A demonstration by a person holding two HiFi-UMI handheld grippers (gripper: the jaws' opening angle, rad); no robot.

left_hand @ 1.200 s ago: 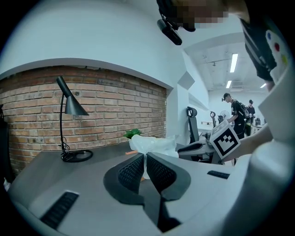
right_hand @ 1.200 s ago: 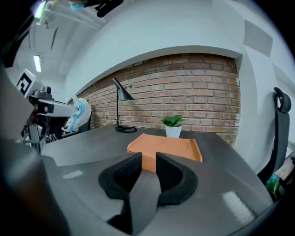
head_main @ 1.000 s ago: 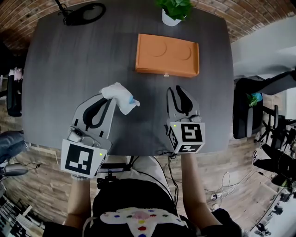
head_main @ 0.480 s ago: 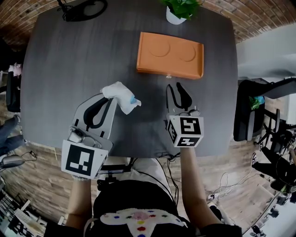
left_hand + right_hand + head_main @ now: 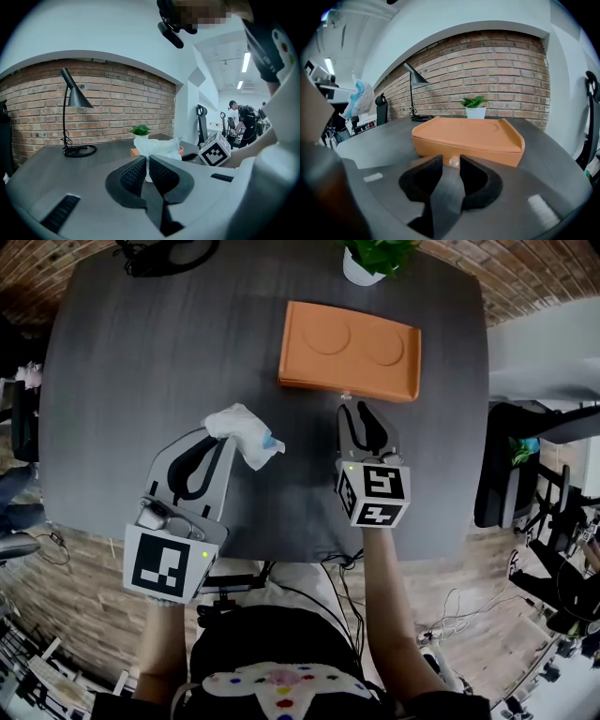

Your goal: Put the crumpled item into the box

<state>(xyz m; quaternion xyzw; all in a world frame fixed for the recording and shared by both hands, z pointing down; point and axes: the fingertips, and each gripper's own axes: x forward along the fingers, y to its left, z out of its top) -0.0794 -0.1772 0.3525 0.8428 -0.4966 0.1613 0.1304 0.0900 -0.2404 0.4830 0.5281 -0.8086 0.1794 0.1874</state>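
1. The left gripper (image 5: pixel 219 441) is clamping its jaws on the crumpled white tissue with a blue fleck (image 5: pixel 240 428). It is holding the tissue off the dark grey tabletop (image 5: pixel 131 362), near the front edge and well apart from the box.
2. The flat orange box (image 5: pixel 349 351) is sitting closed at the far side of the tabletop.
3. The right gripper (image 5: pixel 358 412) is pointing at the box's front. Its jaws have just been opening and are standing wide, gripping nothing. The small clear knob (image 5: pixel 453 161) on the lid's front edge is showing in line with their gap, just ahead of the tips.
4. Step in hand, as judged: the right gripper is approaching the knob to open the lid, while the tissue is waiting.
5. The next move is calling for easing the jaws around the knob, closing them and raising the lid.
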